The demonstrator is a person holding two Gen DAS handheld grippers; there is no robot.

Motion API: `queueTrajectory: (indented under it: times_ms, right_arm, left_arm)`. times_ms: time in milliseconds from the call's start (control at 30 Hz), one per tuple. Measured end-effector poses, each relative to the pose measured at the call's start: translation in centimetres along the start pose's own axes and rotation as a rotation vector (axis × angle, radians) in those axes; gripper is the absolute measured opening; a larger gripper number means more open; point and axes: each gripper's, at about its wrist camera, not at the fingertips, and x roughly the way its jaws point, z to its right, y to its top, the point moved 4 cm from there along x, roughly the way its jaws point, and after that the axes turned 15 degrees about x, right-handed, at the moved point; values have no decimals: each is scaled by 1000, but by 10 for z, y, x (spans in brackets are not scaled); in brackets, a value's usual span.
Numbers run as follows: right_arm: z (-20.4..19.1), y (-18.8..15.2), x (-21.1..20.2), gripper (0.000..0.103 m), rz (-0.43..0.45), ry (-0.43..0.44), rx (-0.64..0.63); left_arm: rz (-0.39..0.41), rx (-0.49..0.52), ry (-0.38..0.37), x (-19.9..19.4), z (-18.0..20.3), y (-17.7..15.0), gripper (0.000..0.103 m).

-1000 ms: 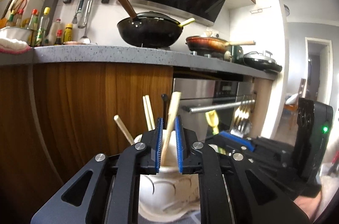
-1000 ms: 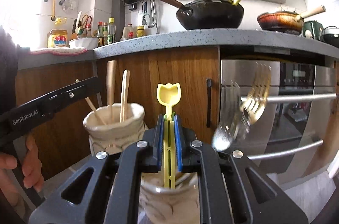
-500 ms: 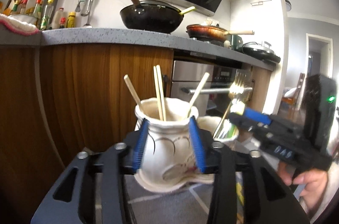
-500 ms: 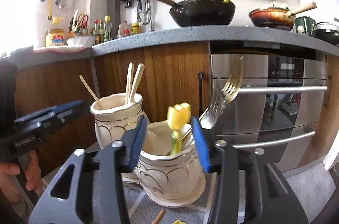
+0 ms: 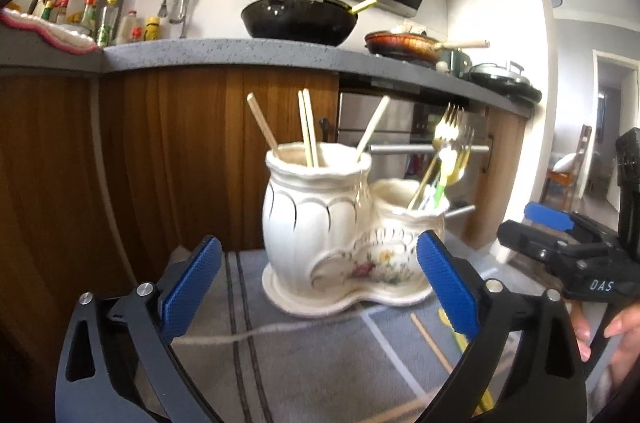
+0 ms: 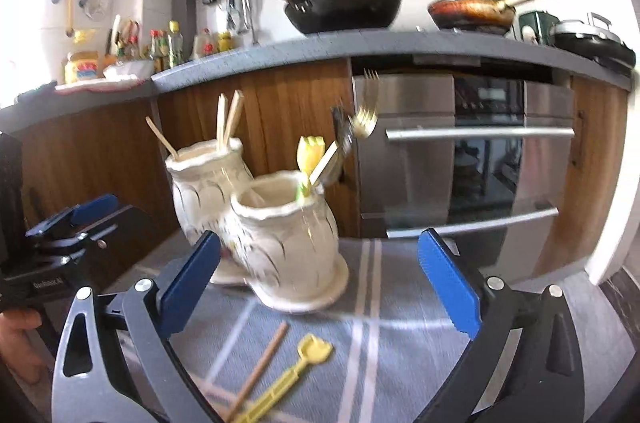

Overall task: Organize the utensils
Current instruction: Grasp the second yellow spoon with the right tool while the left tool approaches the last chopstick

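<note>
Grey striped cloth (image 6: 400, 307) on a low surface before the wooden kitchen cabinets carries the cream double-pot ceramic holder (image 5: 320, 223): chopsticks (image 5: 308, 127) stand in its taller pot, forks (image 5: 450, 139) and a yellow plastic utensil (image 6: 310, 153) in the shorter, so the sorting looks largely done. Left gripper (image 5: 316, 287) and right gripper (image 6: 320, 283) both hover with fingers spread wide and empty. Only the right wrist view clearly shows what remains, a loose chopstick (image 6: 262, 367) and a yellow plastic fork (image 6: 296, 371) on the cloth.
</note>
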Motion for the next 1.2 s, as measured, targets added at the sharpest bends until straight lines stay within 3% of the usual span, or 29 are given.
queueTrajectory:
  times_ms: [400,467,633,733,833,1067,1200]
  right_arm:
    - [2,-47,24,97,-277,-106,48]
    - [-1,-53,26,90,-312,-112,47]
    - [-10,-70,34,58,-392,-139,7]
    - [-14,-79,36,45,-427,-159,-25]
    - [-14,-83,40,36,-445,-190,-40]
    - [-12,-88,47,31,-454,-207,-73]
    - [-6,-83,46,10,-462,-200,-82]
  left_arm:
    - [-74,-3,5,-19,13,-22,98]
    - [-77,-13,5,-20,12,-24,98]
    - [-109,-16,0,-18,15,-29,98]
    - [-112,-10,2,-19,17,-31,98]
    - [-122,-7,-1,-18,19,-34,98]
    - [-125,3,-1,-19,22,-33,98]
    - [-140,18,-9,-17,27,-34,98]
